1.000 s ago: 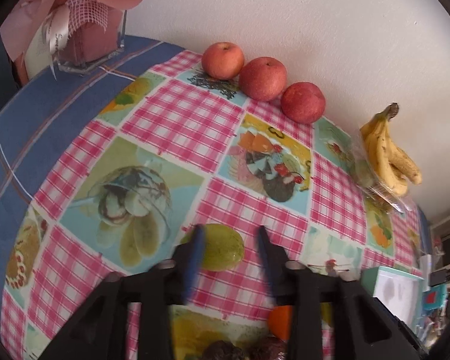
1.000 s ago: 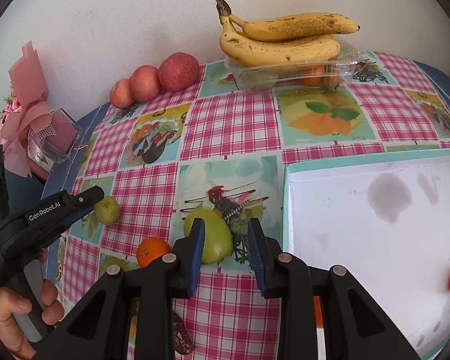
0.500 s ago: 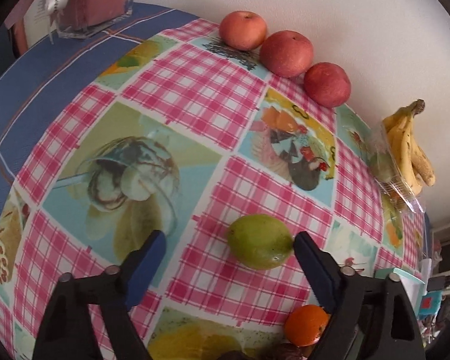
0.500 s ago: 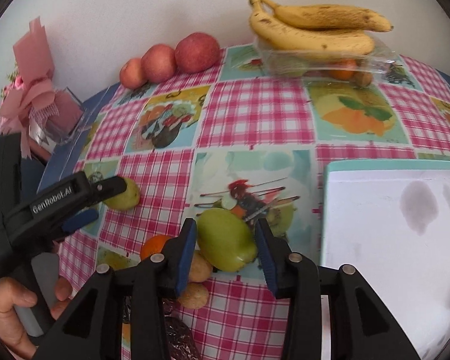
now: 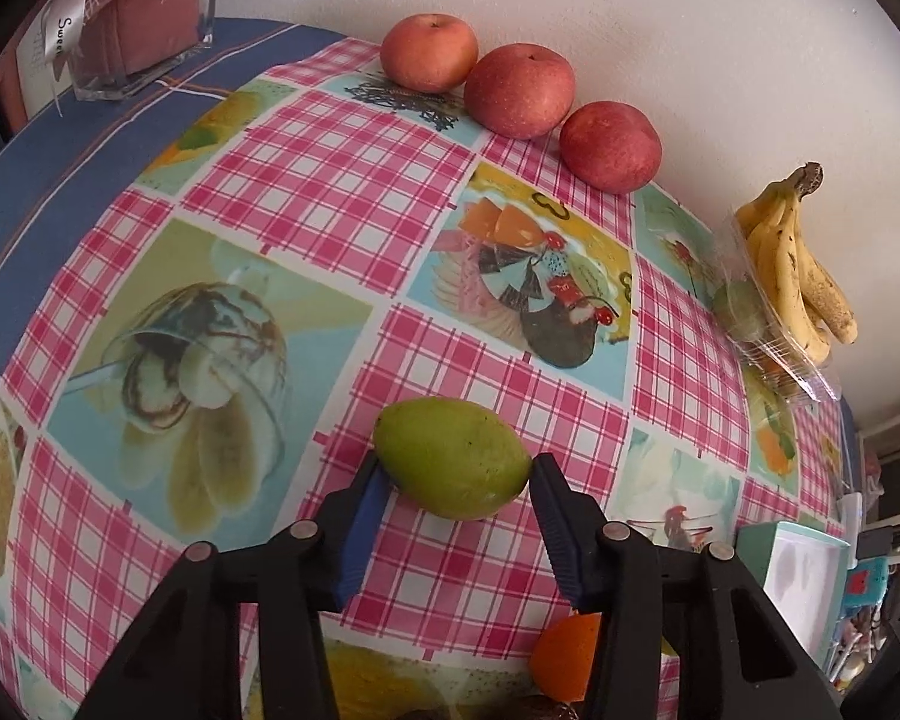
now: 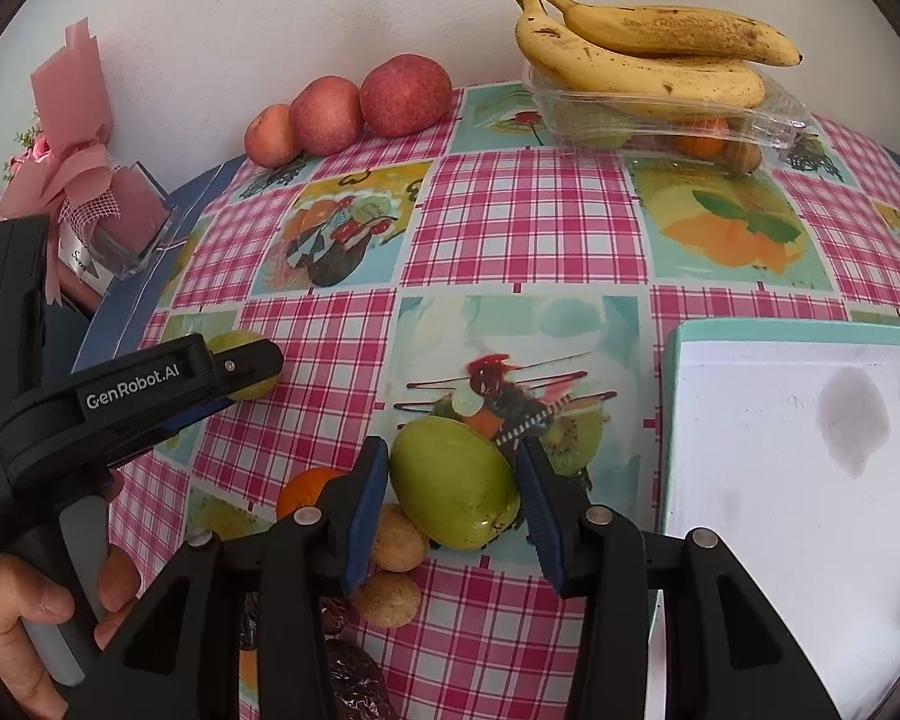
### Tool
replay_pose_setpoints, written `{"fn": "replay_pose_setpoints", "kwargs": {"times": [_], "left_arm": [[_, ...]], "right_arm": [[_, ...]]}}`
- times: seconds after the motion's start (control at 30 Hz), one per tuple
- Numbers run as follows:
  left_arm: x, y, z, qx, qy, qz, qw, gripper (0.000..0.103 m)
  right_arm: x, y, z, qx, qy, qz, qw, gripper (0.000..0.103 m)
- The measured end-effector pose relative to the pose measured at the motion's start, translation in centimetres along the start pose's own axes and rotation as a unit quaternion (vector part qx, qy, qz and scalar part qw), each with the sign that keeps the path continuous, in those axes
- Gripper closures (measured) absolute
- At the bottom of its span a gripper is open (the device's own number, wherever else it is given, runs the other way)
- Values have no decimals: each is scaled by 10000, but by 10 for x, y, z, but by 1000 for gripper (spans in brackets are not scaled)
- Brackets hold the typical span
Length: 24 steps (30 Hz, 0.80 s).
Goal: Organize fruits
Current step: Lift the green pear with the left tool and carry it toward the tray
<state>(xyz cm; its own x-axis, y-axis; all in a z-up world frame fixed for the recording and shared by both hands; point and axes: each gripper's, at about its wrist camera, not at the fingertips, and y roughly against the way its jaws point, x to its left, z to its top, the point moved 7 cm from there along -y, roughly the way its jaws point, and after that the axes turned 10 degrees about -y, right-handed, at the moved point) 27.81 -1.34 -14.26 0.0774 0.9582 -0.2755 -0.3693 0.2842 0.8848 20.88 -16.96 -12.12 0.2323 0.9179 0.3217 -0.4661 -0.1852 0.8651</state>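
Checked tablecloth [image 5: 342, 180] w/ fruit-print panels over whole table, pink plaid between panels. White tray w/ teal rim [image 6: 750, 336] at right side of right-wrist view, bare apart from an orange bit at its far right edge. Banana bunch [image 6: 642, 54] atop clear plastic punnet [image 6: 768, 120] near wall, green and orange fruit inside. Pink bouquet in glass vase [image 6: 114, 222] at table's left end. Three red apples [image 5: 519, 90] in a row against wall, touching or nearly so.

L gripper [image 5: 456, 498] — blue pads either side of a green pear-like fruit [image 5: 450, 456], both pads touching its ends; fruit sits on cloth. Gripped or merely bracketed: can't tell.

R gripper [image 6: 453, 480] — pads flank a second green fruit [image 6: 456, 492] w/ dimpled end toward camera; left pad at its skin, right pad just beside. Closed on it or not: can't tell. Fruit rests on cloth near tray's left rim.

Orange [image 6: 309, 489] just left of R gripper's left finger. Two small tan round fruits [image 6: 393, 570] below green one, touching each other. Person's hand [image 6: 24, 630] round L gripper's handle.
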Motion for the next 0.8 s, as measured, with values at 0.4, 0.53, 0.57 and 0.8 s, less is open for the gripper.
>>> {"fn": "replay_pose_setpoints", "kwargs": {"times": [0.4, 0.53, 0.57, 0.8], "left_arm": [[5, 3, -1, -21, 91, -64, 9999, 52], [5, 2, 0, -43, 97, -54, 9999, 52], [5, 2, 0, -46, 83, -50, 9999, 52], [7, 5, 0, -28, 171, -93, 9998, 52]], "right_arm": [[-2, -8, -6, 178, 72, -55, 9998, 54], [-3, -9, -7, 202, 22, -34, 9998, 55], [-3, -9, -8, 198, 1, -23, 9998, 55], [-7, -4, -6, 162, -132, 29, 9998, 56]]}}
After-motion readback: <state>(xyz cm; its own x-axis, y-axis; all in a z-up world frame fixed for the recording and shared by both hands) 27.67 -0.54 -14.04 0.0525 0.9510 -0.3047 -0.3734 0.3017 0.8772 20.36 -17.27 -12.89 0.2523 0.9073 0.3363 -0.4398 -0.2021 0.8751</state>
